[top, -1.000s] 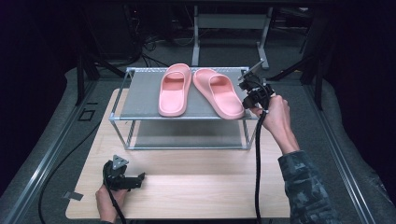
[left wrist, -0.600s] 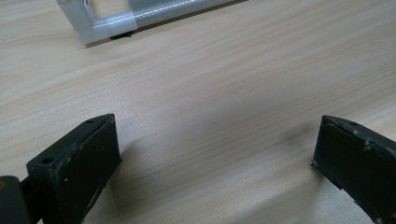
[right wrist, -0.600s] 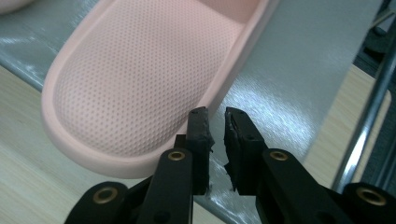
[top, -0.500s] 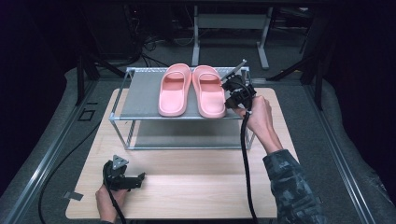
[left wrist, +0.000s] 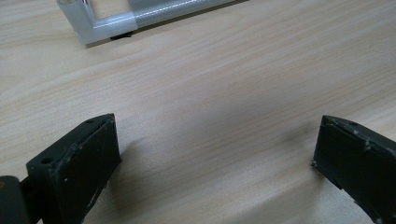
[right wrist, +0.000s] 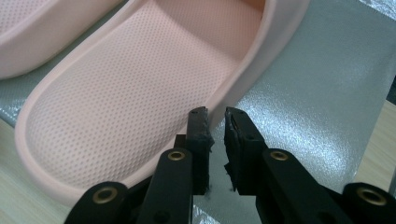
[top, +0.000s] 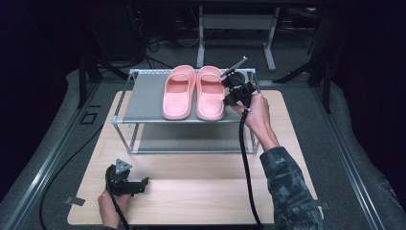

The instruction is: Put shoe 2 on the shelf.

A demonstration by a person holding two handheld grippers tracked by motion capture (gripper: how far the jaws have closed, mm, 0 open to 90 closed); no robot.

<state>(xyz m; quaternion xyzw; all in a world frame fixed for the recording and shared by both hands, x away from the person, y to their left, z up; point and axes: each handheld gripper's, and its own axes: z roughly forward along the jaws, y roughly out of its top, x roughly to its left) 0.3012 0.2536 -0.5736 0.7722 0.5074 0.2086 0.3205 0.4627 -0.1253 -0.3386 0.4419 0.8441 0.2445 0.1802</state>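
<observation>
Two pink slippers lie side by side on the top shelf of a metal rack (top: 143, 96): the left slipper (top: 178, 92) and the right slipper (top: 209, 93). My right gripper (top: 227, 94) is at the right slipper's outer edge. In the right gripper view the right gripper (right wrist: 215, 116) is shut on the side rim of the right slipper (right wrist: 130, 84), one jaw inside it and one outside. The left gripper (top: 142, 182) rests near the front left of the wooden table (top: 201, 191). Seen from its own camera, the left gripper (left wrist: 215, 154) is open over bare wood.
The rack has a lower shelf (top: 186, 139) under the top one. One rack foot (left wrist: 98, 28) stands just beyond the left gripper. A black cable (top: 246, 163) trails from the right gripper across the table. Dark floor and frames surround the table.
The right gripper has moved left along the top shelf, bringing the right slipper up beside the left one and straightening it. The left gripper has stayed still.
</observation>
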